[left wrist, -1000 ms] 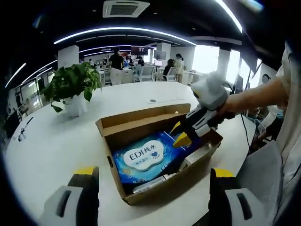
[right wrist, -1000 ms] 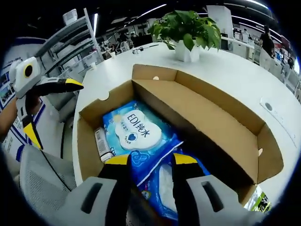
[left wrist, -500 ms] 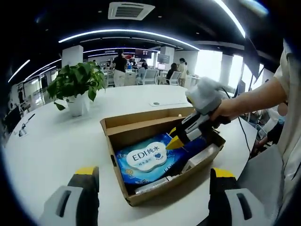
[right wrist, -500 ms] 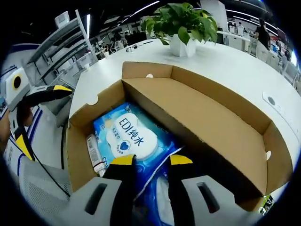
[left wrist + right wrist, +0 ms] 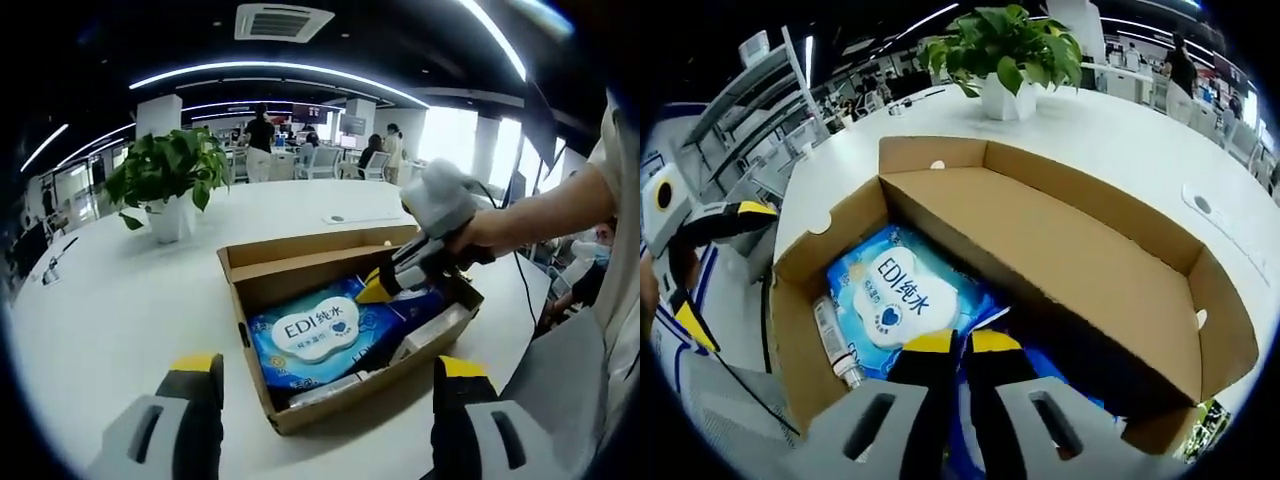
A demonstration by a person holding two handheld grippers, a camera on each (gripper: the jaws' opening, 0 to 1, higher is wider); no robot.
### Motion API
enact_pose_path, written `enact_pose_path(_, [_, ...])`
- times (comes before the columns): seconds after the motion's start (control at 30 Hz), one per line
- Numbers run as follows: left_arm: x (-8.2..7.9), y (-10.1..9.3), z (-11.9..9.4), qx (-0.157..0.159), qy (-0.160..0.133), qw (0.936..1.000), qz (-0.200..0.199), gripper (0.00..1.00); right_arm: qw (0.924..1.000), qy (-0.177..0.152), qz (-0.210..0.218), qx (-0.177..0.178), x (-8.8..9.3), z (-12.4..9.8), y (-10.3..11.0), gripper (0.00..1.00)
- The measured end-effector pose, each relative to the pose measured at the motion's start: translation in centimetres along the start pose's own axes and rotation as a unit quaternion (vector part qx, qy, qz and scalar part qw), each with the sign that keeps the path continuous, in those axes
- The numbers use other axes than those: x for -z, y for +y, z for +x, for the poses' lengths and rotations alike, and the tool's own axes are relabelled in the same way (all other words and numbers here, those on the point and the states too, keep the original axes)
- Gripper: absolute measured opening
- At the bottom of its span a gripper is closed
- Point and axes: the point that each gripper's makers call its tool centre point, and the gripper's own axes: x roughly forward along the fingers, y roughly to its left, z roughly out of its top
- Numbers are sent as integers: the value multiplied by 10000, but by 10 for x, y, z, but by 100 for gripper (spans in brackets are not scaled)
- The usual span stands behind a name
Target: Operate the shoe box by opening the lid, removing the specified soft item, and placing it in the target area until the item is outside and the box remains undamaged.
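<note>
An open cardboard shoe box (image 5: 300,262) stands on the white table (image 5: 110,310). Inside lies a blue soft wipes pack (image 5: 315,335) with a white label. My right gripper (image 5: 383,287), held by a hand, reaches into the box's right end. In the right gripper view the box (image 5: 1080,265) sits close below, and my right gripper (image 5: 962,345) has its jaws pinched on the near edge of the wipes pack (image 5: 890,298). My left gripper (image 5: 325,367) hovers open, wide, in front of the box; it also appears open at the left as the left gripper (image 5: 718,268).
A thin tube (image 5: 835,345) lies beside the pack along the box wall. A potted plant (image 5: 165,185) stands on the table behind the box; the same plant (image 5: 1005,50) is in the right gripper view. People sit at desks far behind. A person's arm (image 5: 545,205) enters from the right.
The right gripper's jaws have closed from a finger-wide gap onto the pack's edge. The left gripper's jaws have narrowed slightly. Both views shifted a little.
</note>
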Motion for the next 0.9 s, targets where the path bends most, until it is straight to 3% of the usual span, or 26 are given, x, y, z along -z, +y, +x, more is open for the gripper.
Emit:
enact_pose_path(0.4, [0,-2,-1,-36,39,10000,56,80,9992,-335,17,202,-13,-19,6,0])
enact_pose_path(0.73, [-4,-2,0,-38,70,9999,140,74,9983,-441,-25,372,-9,-39,-3,0])
enact_pose_path(0.9, [-9,-5,5,-43,115,9997,188,66,9978,-486,-24,445,-7,-50,-8,0])
